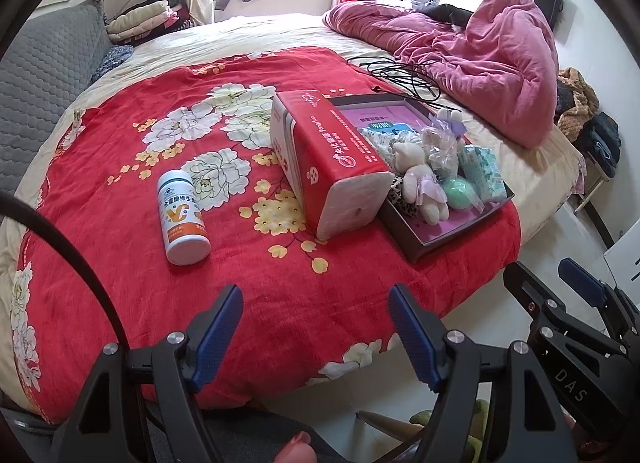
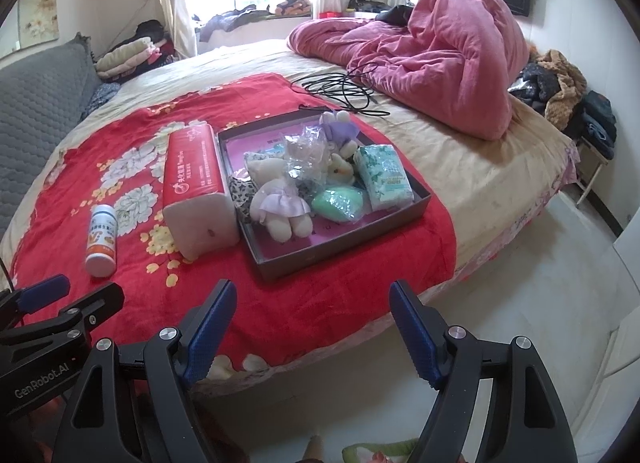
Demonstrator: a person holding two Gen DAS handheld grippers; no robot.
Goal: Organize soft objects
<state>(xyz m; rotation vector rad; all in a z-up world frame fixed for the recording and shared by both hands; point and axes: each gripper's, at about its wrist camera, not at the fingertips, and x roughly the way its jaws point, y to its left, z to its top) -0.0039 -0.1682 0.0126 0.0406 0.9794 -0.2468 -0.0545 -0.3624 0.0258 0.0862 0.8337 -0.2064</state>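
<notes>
A dark shallow box [image 2: 344,241] [image 1: 452,239] on the red floral blanket [image 2: 132,167] holds a plush doll in a lilac dress [image 2: 282,207] [image 1: 426,191], a purple plush [image 2: 340,125], a green soft ball [image 2: 340,203] [image 1: 460,192], a green-white tissue pack [image 2: 386,177] [image 1: 482,171] and crinkled plastic bags [image 2: 308,155]. A red tissue pack [image 2: 198,187] [image 1: 324,167] leans on the box's left side. A white vitamin bottle [image 2: 102,239] [image 1: 182,215] lies left of it. My left gripper [image 1: 316,327] and right gripper [image 2: 312,327] are open and empty, near the bed's front edge.
A pink quilt [image 2: 444,63] is heaped at the back right of the bed. Black cables [image 2: 340,91] lie behind the box. A grey headboard [image 1: 44,75] is at the left. Clothes pile on a rack [image 2: 560,91] at right. White floor [image 2: 500,295] lies beside the bed.
</notes>
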